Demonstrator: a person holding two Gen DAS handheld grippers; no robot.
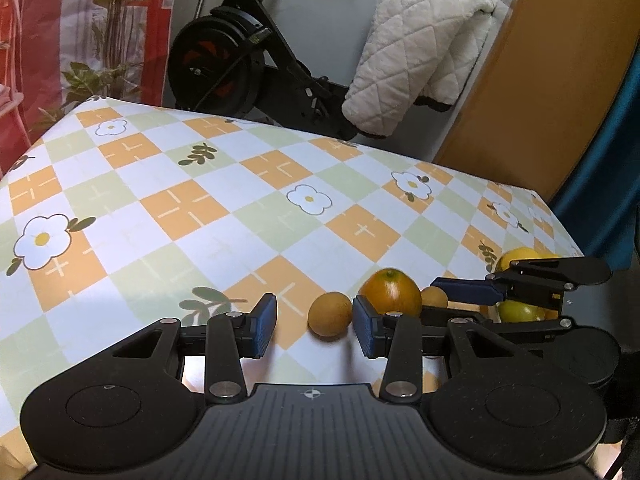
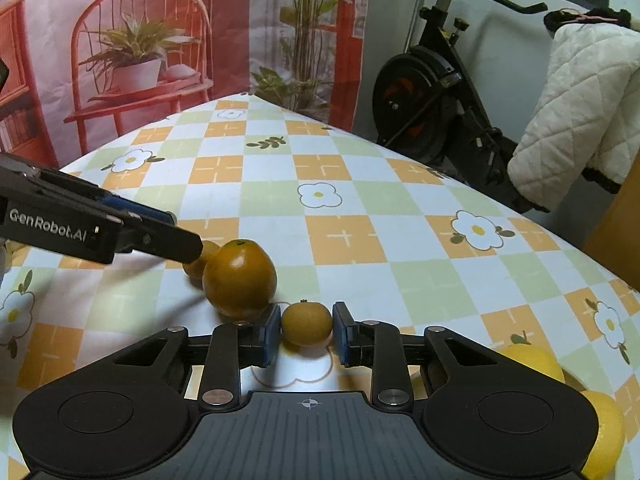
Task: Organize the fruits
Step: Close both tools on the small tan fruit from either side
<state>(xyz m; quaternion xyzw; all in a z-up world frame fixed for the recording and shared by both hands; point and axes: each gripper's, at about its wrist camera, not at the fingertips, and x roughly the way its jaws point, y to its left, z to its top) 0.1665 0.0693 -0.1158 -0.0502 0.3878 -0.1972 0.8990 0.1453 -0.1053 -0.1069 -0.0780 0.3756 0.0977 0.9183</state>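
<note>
1. Nearest the right wrist camera, the right gripper [image 2: 306, 330] has its blue pads closed on a small round brownish-yellow fruit [image 2: 306, 323], one pad on each side at its widest girth, the fruit sitting low on the checked, flower-printed tablecloth [image 2: 344, 240].
2. That small fruit looks light and firm, with a matte skin that should not slip much; gripping across the middle, as now, seems the safest hold.
3. Left gripper [image 1: 314, 320] has its jaws part-open around a second small round brownish-yellow fruit [image 1: 330, 314]; neither pad clearly touches it.
4. Between the two small fruits stands a large glossy orange citrus [image 2: 239, 278], touching or just beside the right gripper's left pad. It is likely heavier and smoother, so it would need wider jaws set at its equator.
5. Count: two small brownish fruits, one large orange citrus, and at least two yellow lemon-like fruits [image 2: 532, 360] at the lower right edge; their container, if any, is hidden.
</note>
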